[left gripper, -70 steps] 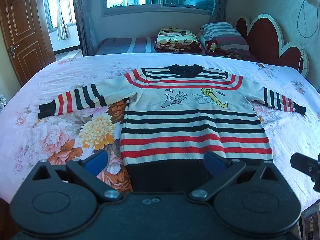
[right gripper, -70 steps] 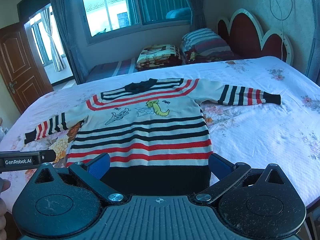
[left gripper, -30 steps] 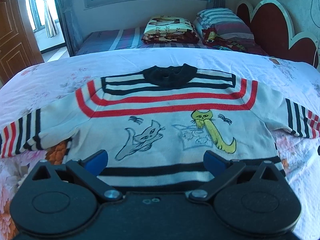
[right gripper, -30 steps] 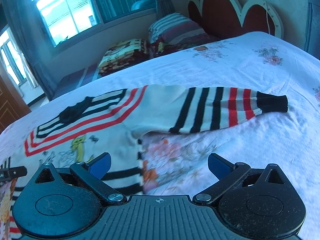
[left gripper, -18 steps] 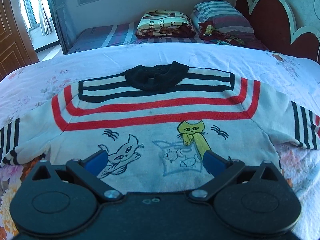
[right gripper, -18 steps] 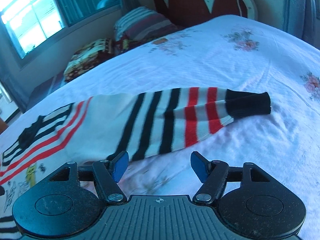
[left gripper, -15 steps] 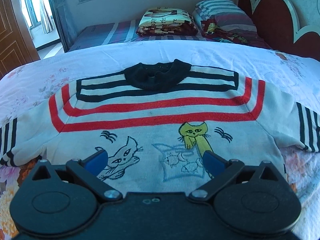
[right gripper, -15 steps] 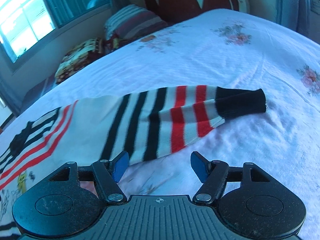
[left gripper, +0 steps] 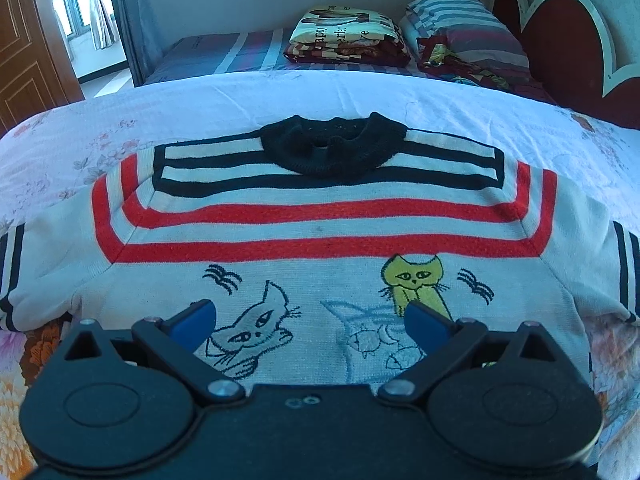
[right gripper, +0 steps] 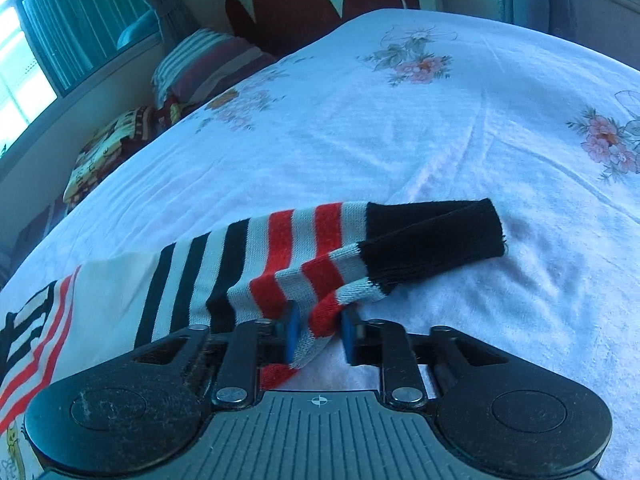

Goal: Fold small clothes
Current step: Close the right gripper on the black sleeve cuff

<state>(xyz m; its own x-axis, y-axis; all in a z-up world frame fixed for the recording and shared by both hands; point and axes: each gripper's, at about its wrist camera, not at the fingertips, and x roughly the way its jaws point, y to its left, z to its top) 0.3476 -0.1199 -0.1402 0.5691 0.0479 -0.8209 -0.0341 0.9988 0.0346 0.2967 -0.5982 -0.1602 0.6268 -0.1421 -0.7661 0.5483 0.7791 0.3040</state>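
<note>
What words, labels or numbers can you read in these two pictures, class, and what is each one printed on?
"appy": partial lettering on the folded blanket behind the bed; the rest is too blurred to read.
The sweater shows cat drawings only, no words.
Neither the left gripper nor the right gripper bears readable text.

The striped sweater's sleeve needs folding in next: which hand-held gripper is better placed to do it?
The right hand-held gripper: it is shut on the sleeve near the black cuff. The left hand-held gripper hangs open over the sweater chest, gripping nothing.

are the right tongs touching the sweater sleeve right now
Touching. The right wrist view shows the right tongs closed on a bunched fold of the sleeve, fabric pinched between the blue pads.
</note>
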